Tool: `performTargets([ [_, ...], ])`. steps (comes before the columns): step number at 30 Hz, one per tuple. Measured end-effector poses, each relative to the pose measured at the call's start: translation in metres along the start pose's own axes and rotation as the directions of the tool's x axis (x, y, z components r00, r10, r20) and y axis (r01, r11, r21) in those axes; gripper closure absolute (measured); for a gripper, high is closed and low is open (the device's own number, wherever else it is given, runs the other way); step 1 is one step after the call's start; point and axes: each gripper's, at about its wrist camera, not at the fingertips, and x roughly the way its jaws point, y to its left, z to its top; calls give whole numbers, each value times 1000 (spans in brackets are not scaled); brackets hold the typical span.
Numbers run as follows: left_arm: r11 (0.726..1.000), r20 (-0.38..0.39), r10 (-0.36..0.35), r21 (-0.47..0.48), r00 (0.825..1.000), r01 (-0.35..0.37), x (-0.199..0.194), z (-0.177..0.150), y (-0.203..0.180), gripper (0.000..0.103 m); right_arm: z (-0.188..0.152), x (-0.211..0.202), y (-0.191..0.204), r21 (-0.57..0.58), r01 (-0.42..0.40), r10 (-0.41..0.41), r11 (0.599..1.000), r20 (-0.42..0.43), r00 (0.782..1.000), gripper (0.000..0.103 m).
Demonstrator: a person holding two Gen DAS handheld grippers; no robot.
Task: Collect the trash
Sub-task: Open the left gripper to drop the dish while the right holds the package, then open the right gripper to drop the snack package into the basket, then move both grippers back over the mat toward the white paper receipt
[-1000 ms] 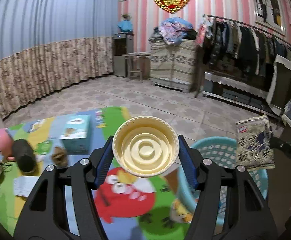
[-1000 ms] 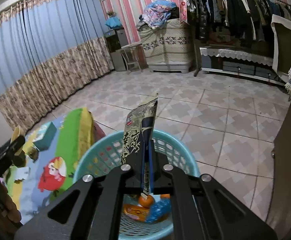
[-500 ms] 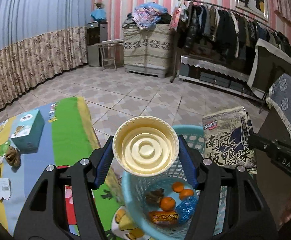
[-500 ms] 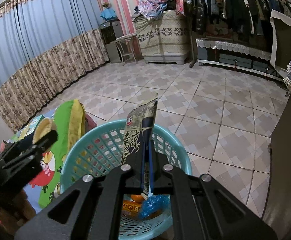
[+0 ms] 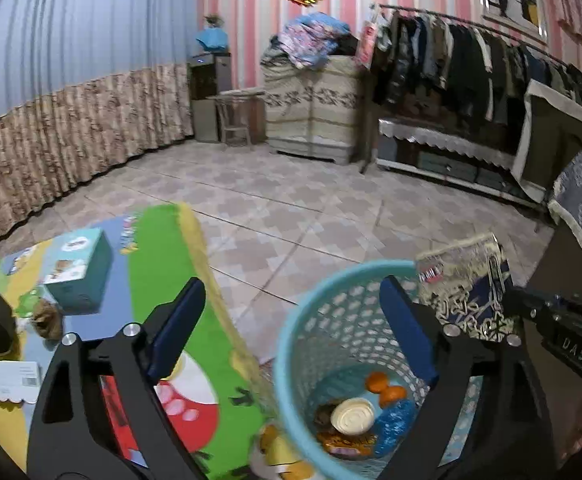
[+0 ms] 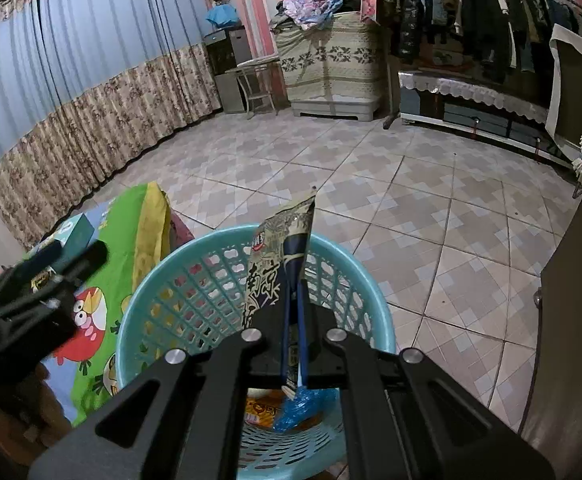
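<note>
— Hovering over the blue basket (image 5: 291, 332): left gripper (image 5: 289, 284), fingers opening with nothing between them. Lying at the bottom, a round cream tub (image 5: 353, 415), touching the oranges (image 5: 385, 388) and a blue wrapper (image 5: 393, 422).

— And the right?

— Right gripper (image 6: 293, 304) pinching a printed snack packet (image 6: 279, 248) edge-on, fingers pressed together on its lower end. Packet upright, above the basket's mouth.

— Likely trouble from here?

— Letting go too near the rim. Flat and light, probably, so apt to catch on the lattice wall or slide out onto the tiled floor (image 6: 431, 216). Clinging to one pad also possible, given thin film.

— Anything else?

— Crowding. Two grippers close over one opening, hence a risk of knocking together or tipping a basket that looks light, standing just beside the edge of the cartoon-print surface (image 5: 163, 248). Left on that surface and easy to overlook: a brown crumpled scrap (image 5: 47, 316) and a paper slip (image 5: 13, 376), near a teal tissue box (image 5: 77, 276) that is probably not trash.
</note>
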Motion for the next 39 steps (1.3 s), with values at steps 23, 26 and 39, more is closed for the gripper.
performTargets([
  [23,980,35,152,-137,988,-146,-52,-6,110,6,-8,22,41,-17,-3,3,1000,-52,999,13],
  [26,976,34,169,-143,985,-162,-57,-9,122,6,-7,20,46,-9,-7,7,1000,-37,999,12],
  [39,956,38,239,-184,970,-229,-77,-24,176,6,-1,7,93,-59,9,-5,998,65,998,10],
])
